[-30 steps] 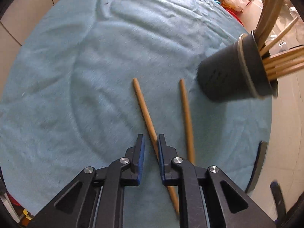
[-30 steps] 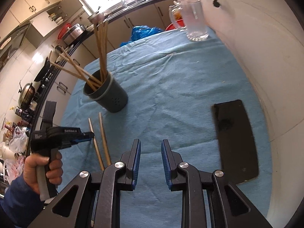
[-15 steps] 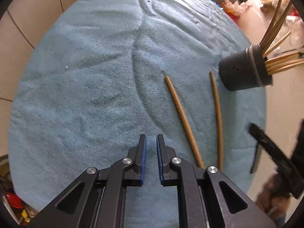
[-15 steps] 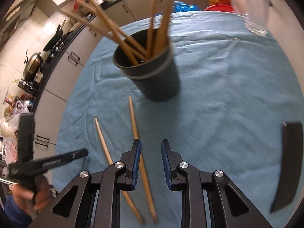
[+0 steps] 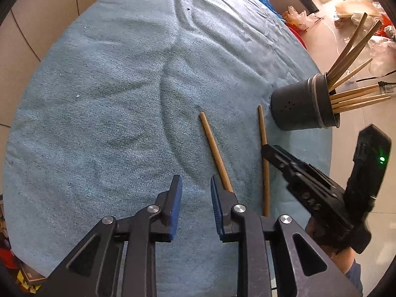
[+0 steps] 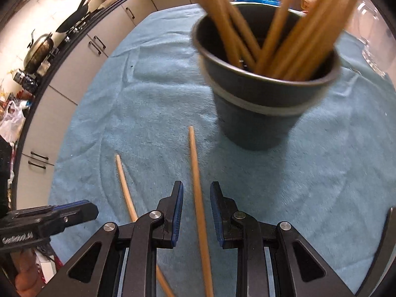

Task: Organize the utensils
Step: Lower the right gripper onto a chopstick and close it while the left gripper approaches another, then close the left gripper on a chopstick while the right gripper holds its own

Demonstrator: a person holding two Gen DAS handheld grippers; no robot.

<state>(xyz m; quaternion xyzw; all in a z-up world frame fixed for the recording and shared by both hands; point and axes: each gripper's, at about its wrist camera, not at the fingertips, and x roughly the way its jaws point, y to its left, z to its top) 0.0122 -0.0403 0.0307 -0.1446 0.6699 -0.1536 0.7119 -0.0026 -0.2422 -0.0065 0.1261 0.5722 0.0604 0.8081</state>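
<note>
Pickup step. My right hand-held gripper (image 6: pixel 196 206) straddles one loose chopstick (image 6: pixel 198 185) on the blue-clothed surface (image 6: pixel 153 113), pads apart, not gripping. Left hand-held gripper (image 5: pixel 195 201) is opening, empty, beside the second chopstick (image 5: pixel 214 148). Next, I judge: close right, lift into holder (image 6: pixel 262 113).

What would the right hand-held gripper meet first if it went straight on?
Probably the chopstick on the cloth: it lies between the open fingers of the right hand-held gripper, untouched. Depth is unclear.
</note>
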